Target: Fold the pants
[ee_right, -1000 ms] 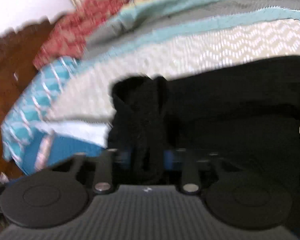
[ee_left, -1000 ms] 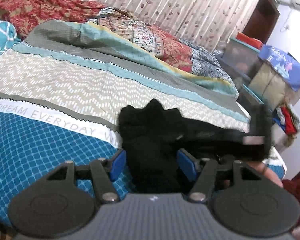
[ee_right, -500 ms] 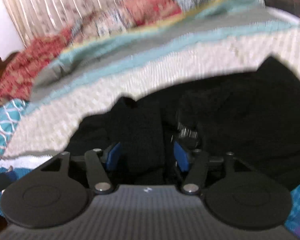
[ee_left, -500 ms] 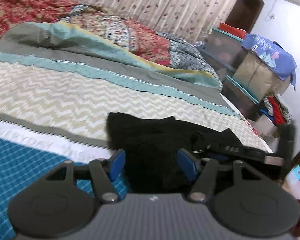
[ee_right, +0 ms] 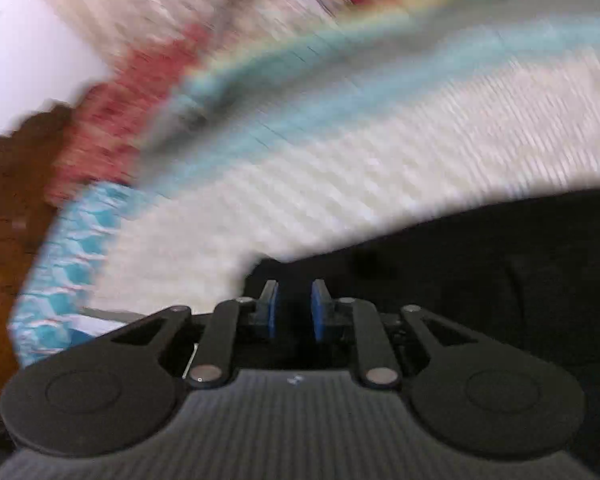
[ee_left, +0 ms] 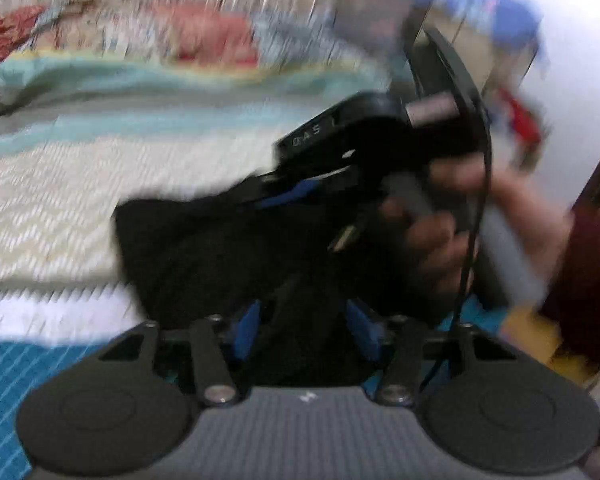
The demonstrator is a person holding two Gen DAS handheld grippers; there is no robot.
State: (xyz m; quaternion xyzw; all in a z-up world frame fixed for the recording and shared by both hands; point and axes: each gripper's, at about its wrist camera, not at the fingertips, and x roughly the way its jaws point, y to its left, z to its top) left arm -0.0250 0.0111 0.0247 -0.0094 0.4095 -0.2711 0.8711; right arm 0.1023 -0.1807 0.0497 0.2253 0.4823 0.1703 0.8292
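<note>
1. Covering most of both views, a quilted bedspread [ee_left: 60, 184] is seen in bands of cream chevron, pale teal, grey and a blue grid print; its texture is smeared by motion blur.
2. A heap of soft, matte black pants [ee_left: 204, 248] is laid on the cream band, bunched into thick folds; in the right wrist view the same dark cloth [ee_right: 480, 280] fills the lower right.
3. The left gripper [ee_left: 306, 330] is set wide, a thick wad of the black fabric being bracketed by its blue pads [ee_left: 247, 330]; a firm pinch cannot be confirmed through the blur.
4. The right gripper [ee_right: 294, 310] is drawn nearly closed, a narrow black fold being clamped between its flat blue pads [ee_right: 318, 312]. From the left wrist view it [ee_left: 296, 194] is seen at the pants' far edge, held by a hand [ee_left: 440, 236] in a maroon sleeve.
</note>
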